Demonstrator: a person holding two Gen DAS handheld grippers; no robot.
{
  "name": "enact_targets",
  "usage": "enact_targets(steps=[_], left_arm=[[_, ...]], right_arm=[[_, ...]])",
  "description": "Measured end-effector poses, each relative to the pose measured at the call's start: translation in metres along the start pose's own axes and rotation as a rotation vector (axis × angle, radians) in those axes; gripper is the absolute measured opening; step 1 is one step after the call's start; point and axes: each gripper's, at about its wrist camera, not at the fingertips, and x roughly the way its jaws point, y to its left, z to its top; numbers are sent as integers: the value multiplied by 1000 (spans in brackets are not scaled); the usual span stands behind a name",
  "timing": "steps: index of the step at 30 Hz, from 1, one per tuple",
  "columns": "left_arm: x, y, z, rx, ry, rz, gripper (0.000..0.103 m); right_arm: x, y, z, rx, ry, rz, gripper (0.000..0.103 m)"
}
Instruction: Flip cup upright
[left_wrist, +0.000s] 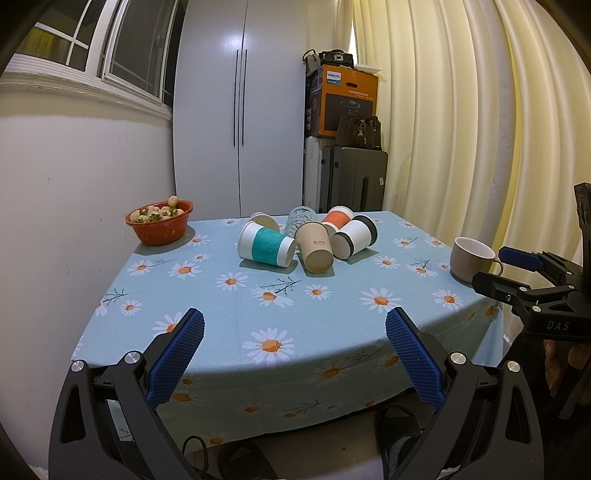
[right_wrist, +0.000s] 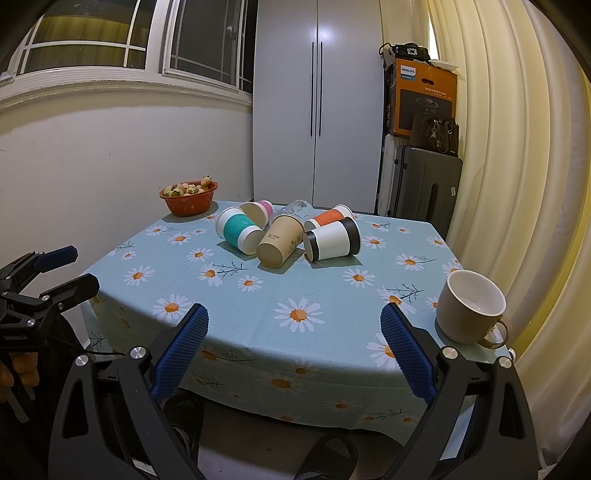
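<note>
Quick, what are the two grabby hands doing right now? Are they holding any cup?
Left gripper: open, fingers spread wide, holding nothing, short of the cups.
Right gripper: open, holding nothing, beside the beige mug.

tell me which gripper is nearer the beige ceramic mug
Right. The beige ceramic mug stands upright just beyond the right gripper, off its right finger. The left gripper hangs farther to the left, by the table's near edge.

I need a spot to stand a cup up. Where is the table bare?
Bare cloth lies between the cup pile and the near edge, left of the mug. Behind, the cups crowd together near the bowl.
</note>
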Motion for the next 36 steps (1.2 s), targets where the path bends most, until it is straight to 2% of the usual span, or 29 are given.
enact_targets(steps=[36], left_arm=[[1, -6, 2, -14, -5, -2, 96]], right_arm=[[1, 2, -2, -7, 9, 4, 93]])
